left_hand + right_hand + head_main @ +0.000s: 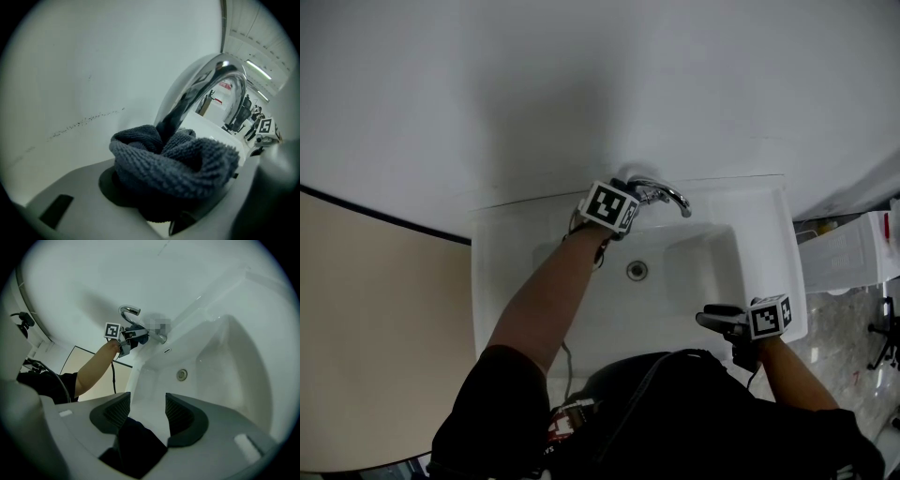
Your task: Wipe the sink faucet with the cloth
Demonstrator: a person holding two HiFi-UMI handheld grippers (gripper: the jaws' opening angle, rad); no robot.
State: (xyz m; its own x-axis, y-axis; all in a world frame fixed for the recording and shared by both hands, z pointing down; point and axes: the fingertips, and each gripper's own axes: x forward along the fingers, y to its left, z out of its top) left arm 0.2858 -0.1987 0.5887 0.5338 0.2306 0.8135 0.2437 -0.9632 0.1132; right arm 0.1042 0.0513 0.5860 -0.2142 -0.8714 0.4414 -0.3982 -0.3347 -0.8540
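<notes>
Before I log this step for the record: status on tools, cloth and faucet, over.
Left tool shut on cloth, cloth wrapped against faucet neck. Right tool open, empty, over sink front. Nothing in the way.

Operator in black short-sleeved top (675, 412); L gripper (630, 199) & R gripper (146, 411) have grey bodies, dark ribbed pads (180, 411), b/w square-marker cubes (609, 204); thin black cable (113, 376) alongside L arm

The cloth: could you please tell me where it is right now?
In the left gripper view the cloth sits bunched in the left gripper, pressed against the chrome faucet at the back edge of the sink.
</notes>
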